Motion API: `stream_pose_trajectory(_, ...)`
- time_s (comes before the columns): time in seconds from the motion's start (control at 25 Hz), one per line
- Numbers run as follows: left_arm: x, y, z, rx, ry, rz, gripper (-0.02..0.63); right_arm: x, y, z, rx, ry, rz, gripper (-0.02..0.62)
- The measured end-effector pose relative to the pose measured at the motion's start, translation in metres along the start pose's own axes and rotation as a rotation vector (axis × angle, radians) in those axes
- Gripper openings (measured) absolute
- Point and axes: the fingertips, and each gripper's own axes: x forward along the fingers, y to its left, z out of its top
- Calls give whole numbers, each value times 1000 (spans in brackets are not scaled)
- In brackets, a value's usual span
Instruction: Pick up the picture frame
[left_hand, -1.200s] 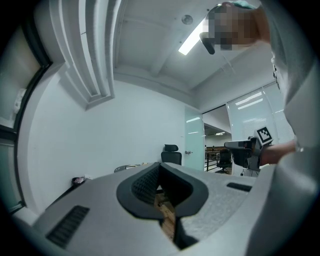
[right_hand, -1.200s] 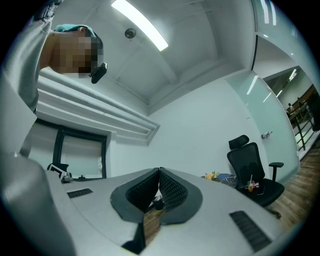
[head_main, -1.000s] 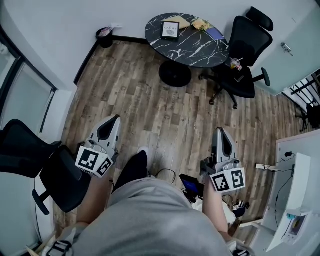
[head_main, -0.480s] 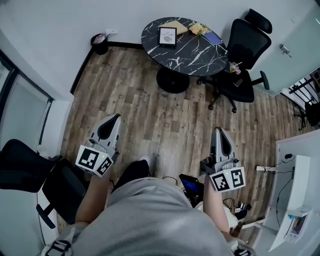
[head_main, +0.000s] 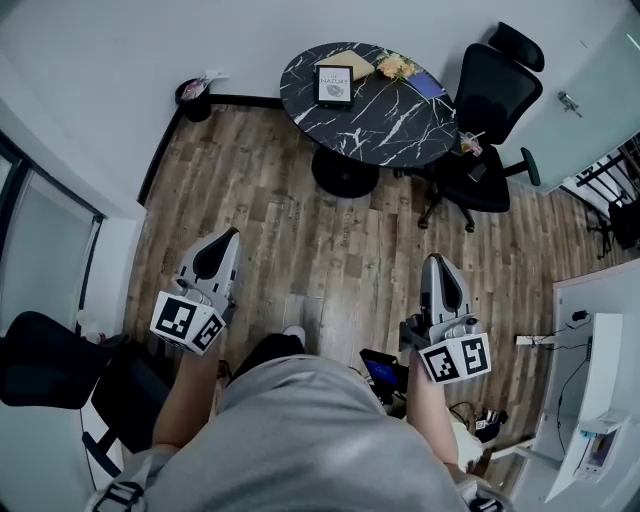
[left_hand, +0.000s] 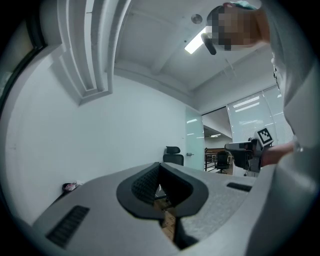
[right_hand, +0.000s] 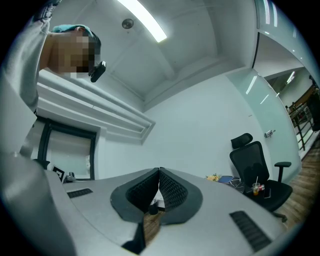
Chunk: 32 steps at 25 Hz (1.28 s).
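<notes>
Since the earlier frame, the black chair (head_main: 45, 362) at lower left has slid back as we advanced. We find the left tongs (head_main: 231, 234) and right tongs (head_main: 434, 259) pressed together, empty. The picture frame (head_main: 334, 85) sits on the round desk (head_main: 400, 115), well ahead.

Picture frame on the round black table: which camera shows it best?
The head view. It looks down on the picture frame, which lies near the far edge of the marble table, with its dark border and white print in plain sight. In the left gripper view and the right gripper view the frame cannot be made out.
</notes>
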Motion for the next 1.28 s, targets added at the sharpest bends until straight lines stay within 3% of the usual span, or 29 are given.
stream_pose_trajectory(1.28,30,46,-9,-7,12,-22,8,58,10,-29,-24,41,-7,26)
